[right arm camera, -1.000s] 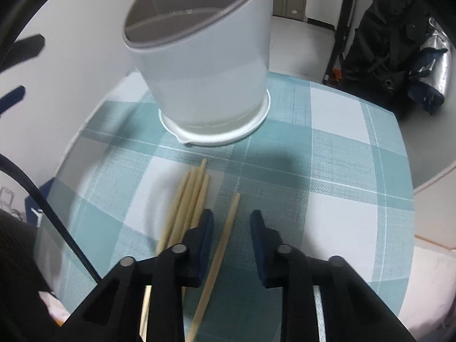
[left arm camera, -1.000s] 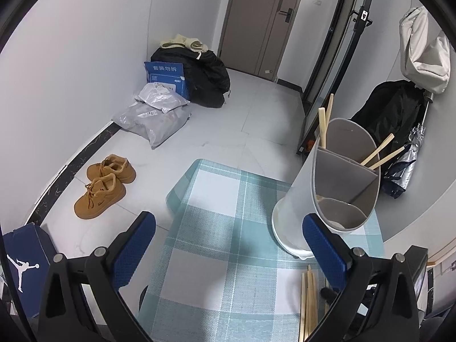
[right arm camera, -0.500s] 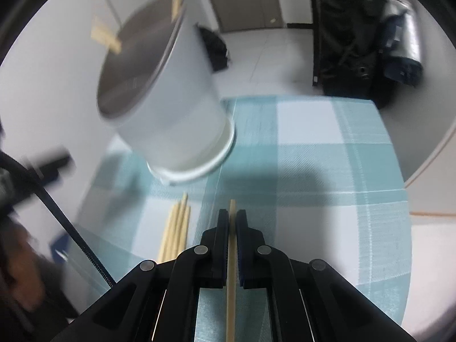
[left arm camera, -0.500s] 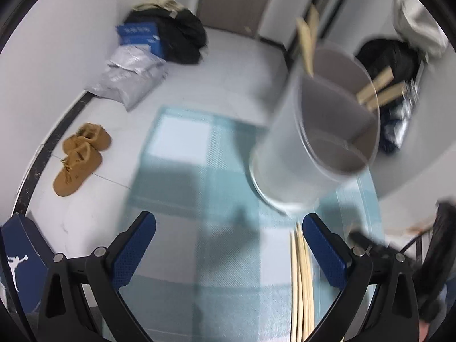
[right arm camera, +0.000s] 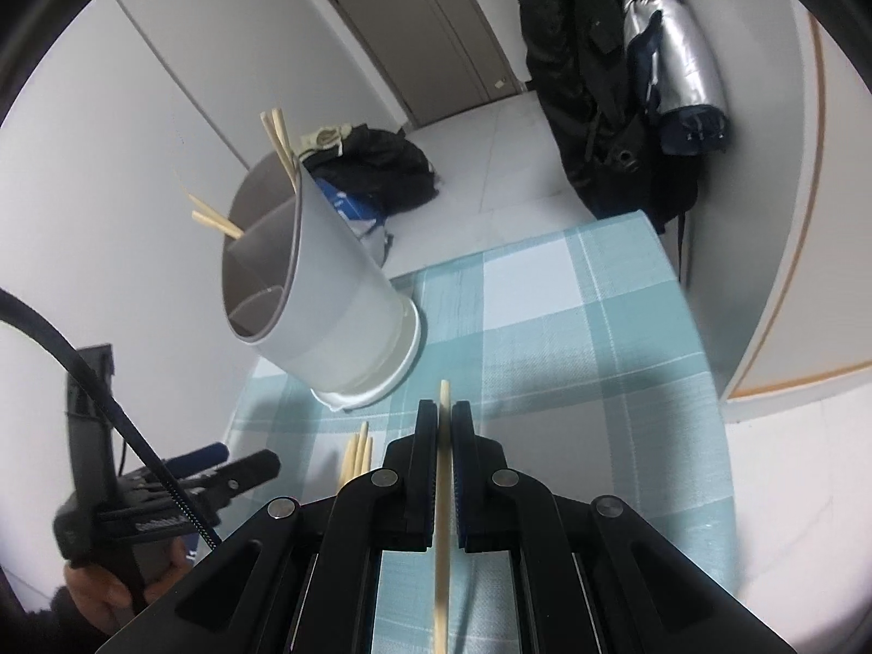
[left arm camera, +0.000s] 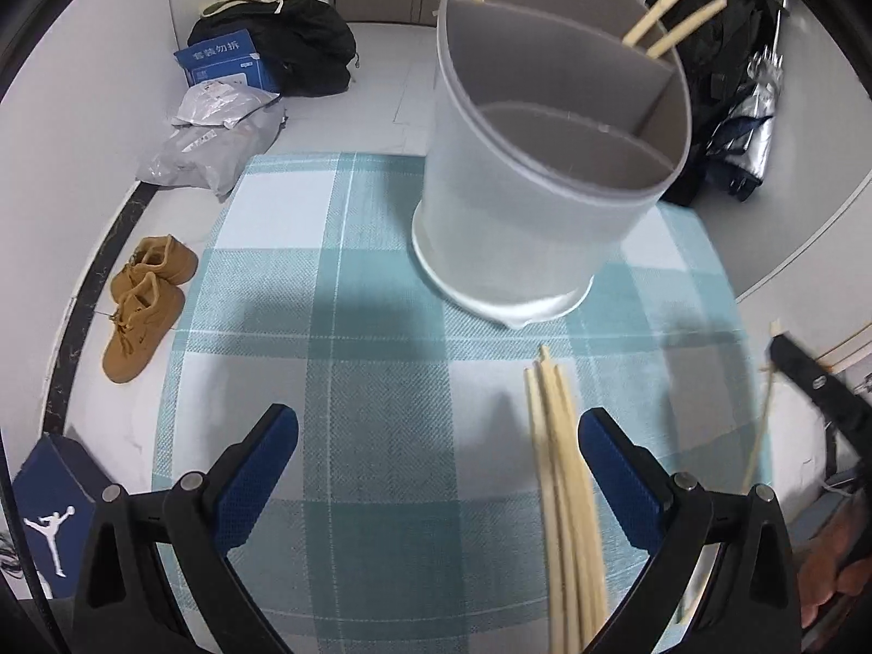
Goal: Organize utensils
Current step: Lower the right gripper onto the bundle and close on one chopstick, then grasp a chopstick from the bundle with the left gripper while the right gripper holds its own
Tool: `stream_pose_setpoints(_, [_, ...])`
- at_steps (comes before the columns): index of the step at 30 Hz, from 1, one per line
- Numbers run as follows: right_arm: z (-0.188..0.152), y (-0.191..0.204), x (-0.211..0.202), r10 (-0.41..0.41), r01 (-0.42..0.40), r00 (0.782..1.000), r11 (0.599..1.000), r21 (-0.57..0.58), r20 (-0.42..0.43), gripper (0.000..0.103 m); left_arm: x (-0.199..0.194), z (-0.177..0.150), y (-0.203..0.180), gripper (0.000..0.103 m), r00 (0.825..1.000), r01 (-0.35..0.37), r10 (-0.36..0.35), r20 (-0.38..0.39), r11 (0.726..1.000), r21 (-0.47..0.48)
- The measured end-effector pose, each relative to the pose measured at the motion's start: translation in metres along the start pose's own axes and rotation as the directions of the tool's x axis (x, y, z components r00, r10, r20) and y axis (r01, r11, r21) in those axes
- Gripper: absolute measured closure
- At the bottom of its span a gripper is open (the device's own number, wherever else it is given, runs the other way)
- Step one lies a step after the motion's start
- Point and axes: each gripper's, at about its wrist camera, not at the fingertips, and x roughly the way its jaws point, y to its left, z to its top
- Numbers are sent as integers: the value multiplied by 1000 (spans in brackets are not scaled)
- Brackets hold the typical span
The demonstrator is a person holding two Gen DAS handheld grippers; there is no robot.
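Single chopstick (right arm camera: 442,496) clamped between right gripper (right arm camera: 444,419) pads, tip poking just ahead, clear of cloth. Divided holder (right arm camera: 305,294) ahead-left. Step: carry to holder; next needs tip-down drop into a compartment. Left gripper (left arm camera: 436,468) jaws apart, empty, beside loose chopsticks (left arm camera: 561,468).

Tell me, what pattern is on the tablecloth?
The tablecloth has teal and white checks, clearest in the left wrist view.
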Motion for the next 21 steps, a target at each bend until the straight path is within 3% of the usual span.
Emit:
stream_pose_setpoints(8, [8,-3,-16,21,-23,999,999,34,47,99,28,-8,-1,5,990,-40,43,-136,999,25])
stream_pose_setpoints(15, [7,-4,-17,29,-30,999,999,31,46,99,37,-6,-9,5,982,-75,87,-167,994,76])
stream_pose_setpoints(21, [10,-13,-29,52,-57,996,997,61,76,99,42,0,-11,6,979,-89,99,-177,994,63])
